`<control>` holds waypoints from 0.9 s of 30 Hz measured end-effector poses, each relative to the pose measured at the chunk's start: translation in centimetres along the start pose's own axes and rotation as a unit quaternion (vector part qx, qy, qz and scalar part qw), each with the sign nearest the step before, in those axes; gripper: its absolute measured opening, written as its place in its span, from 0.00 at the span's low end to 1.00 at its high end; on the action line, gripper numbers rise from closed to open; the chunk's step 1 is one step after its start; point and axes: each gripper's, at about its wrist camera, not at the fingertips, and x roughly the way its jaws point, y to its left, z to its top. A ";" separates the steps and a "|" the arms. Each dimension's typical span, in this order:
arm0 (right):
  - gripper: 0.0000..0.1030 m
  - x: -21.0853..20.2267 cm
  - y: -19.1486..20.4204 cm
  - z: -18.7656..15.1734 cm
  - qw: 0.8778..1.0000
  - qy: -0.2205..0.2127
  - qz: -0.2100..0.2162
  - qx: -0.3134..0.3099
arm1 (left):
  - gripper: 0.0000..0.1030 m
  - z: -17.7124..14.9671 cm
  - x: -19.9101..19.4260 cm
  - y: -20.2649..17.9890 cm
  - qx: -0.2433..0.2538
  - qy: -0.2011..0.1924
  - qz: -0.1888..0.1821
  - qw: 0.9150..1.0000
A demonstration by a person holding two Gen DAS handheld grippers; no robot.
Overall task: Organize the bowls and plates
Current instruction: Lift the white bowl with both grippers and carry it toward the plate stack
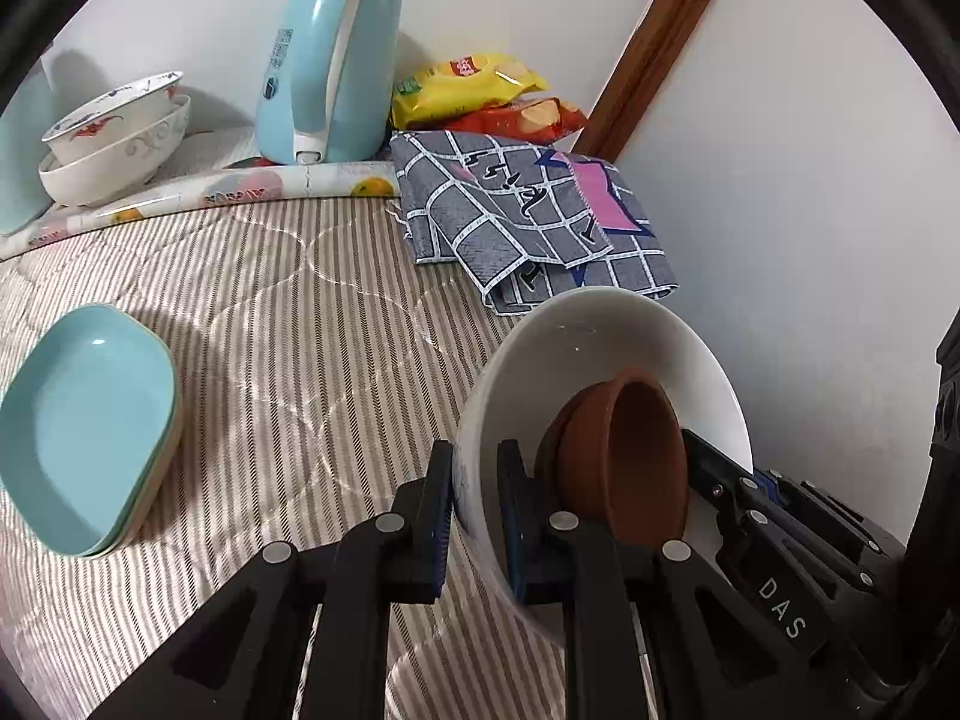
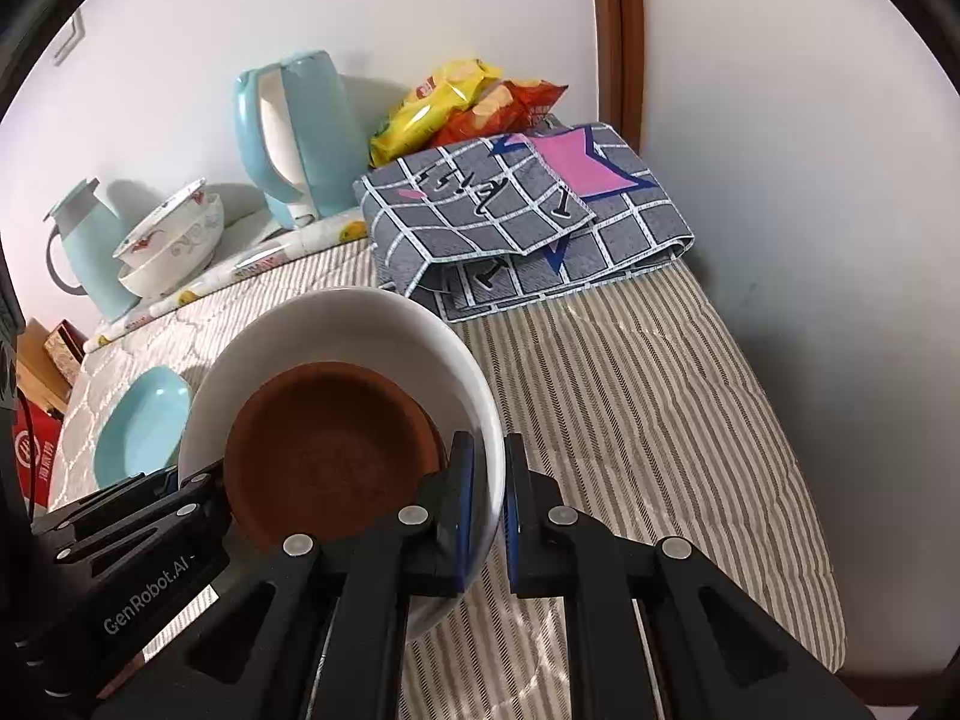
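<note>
Gripping opposite sides of the white bowl [image 1: 606,354], both grippers are holding it clear above the striped quilt [image 1: 288,312], tilted. The left gripper [image 1: 477,516] is clamping the bowl's left rim, one pad outside the wall and one inside; the right gripper [image 2: 489,510] is pinching the right rim the same way. A brown bowl [image 2: 330,456] is sitting inside the white one, leaning against its wall.

The left wrist view is showing the stack of turquoise dishes [image 1: 90,426] in full near the quilt's left edge, with a second dish visible under the top one; the right wrist view is catching only part of it, behind the white bowl. Only the right wrist view is showing the pale blue jug [image 2: 90,246] at the far left corner, beside the two nested patterned bowls [image 2: 174,240].

Both views are showing the blue kettle [image 1: 330,66], snack packets [image 1: 474,84] and folded grey checked cloth [image 1: 522,210] along the far edge.

The white bowl's underside and the brown bowl's base are staying hidden; whether the brown piece is one bowl or two nested cannot be told.
</note>
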 end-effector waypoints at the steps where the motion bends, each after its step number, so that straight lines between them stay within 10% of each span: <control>1: 0.09 -0.4 0.2 -0.1 1.000 -0.003 0.000 -0.001 | 0.14 0.0 -0.3 0.1 0.000 -0.002 0.000 1.000; 27: 0.08 -2.3 8.2 -0.2 0.999 -0.016 0.024 -0.026 | 0.14 0.0 -5.9 6.9 -0.024 -0.034 0.015 0.999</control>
